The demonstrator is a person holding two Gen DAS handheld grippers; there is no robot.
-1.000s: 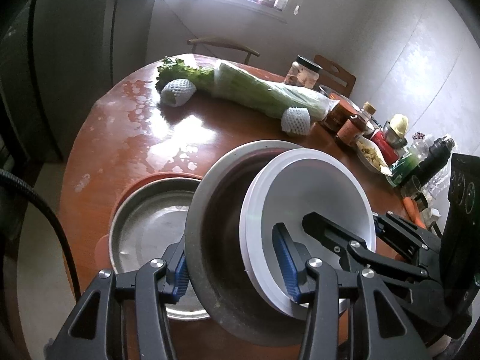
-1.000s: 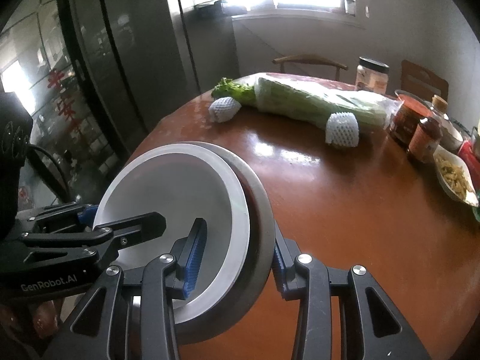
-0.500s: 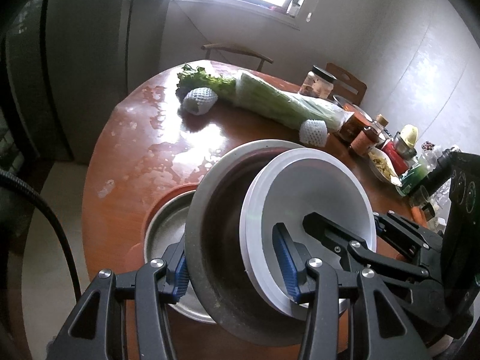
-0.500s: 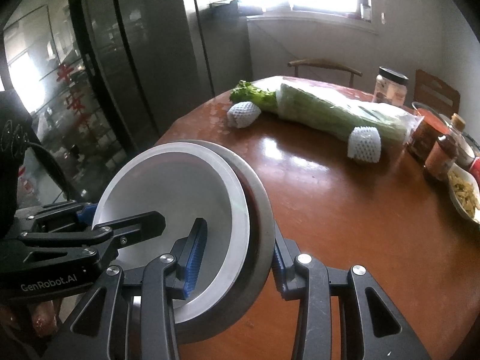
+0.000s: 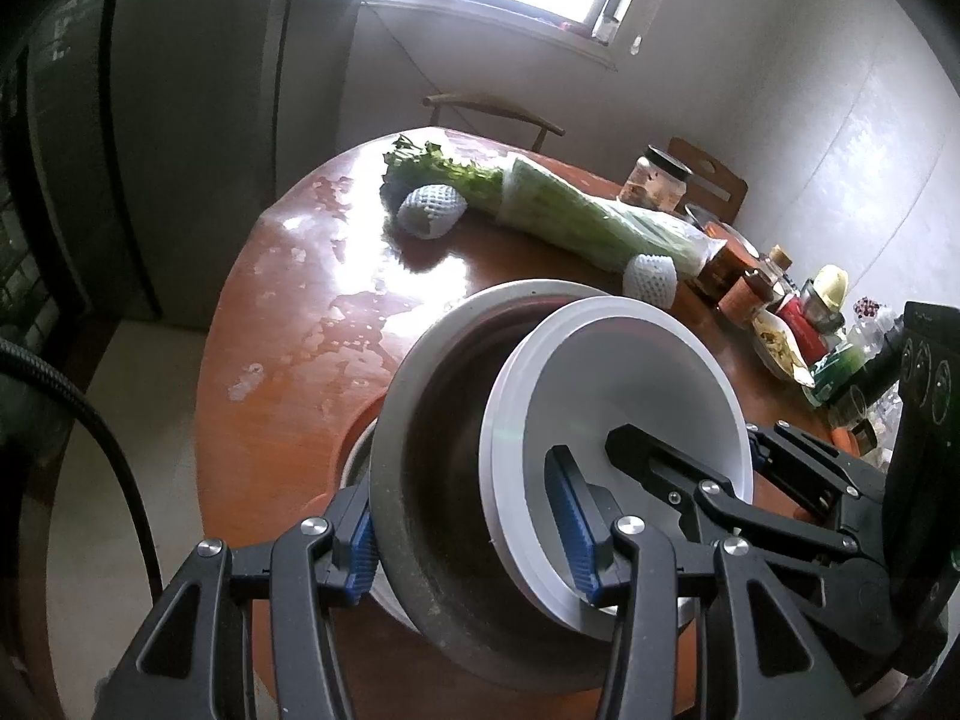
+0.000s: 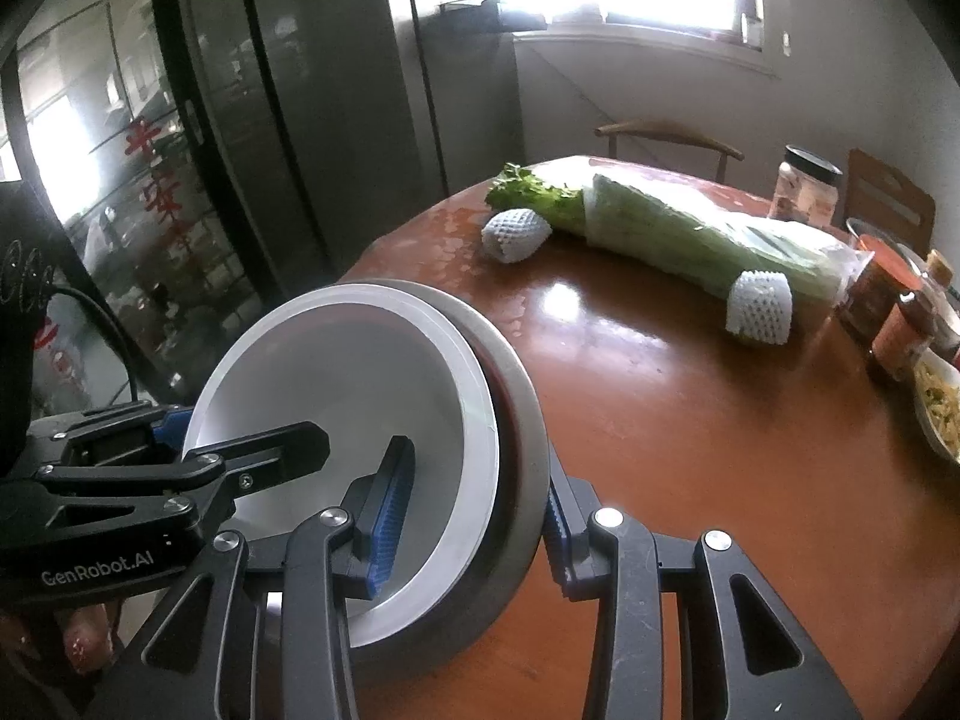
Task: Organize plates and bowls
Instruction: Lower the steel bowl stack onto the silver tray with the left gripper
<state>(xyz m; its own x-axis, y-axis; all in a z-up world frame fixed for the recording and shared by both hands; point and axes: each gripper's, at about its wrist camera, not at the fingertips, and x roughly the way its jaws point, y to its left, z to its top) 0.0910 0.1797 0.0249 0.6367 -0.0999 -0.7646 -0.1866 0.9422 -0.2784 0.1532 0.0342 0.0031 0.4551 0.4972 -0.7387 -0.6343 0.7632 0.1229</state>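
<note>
I have both tongs on one nested pair of dishes, held above the near edge of the round wooden table (image 6: pixel 690 420); a white bowl (image 5: pixel 630 396) sits inside a larger grey metal bowl (image 5: pixel 438 480), and the two are tipped up on edge, rims facing the cameras. My left gripper (image 5: pixel 474 546) is pinching that stack on its left side; one blue pad (image 5: pixel 360 546) presses the outside of the grey bowl, the other lies against the inside of the white one. My right gripper (image 6: pixel 474 516) is clamped on the opposite side in the same way, one blue pad (image 6: pixel 390 516) inside the white bowl and the other behind the grey rim; each gripper shows in the other's camera, reaching in across the white bowl.

In the left view, under the stack, a sliver of another metal dish (image 5: pixel 354 468) lies on an orange plate (image 5: pixel 360 420) on the table (mostly hidden by the grey bowl); farther back are a bagged bundle of celery (image 6: pixel 690 228) and two white foam-netted fruits (image 6: pixel 516 234), one at each end of it; a glass jar (image 6: pixel 807 189) and a cluster of sauce bottles (image 6: pixel 900 324) stand along the right side, near a dish of yellowish food (image 6: pixel 942 414).
</note>
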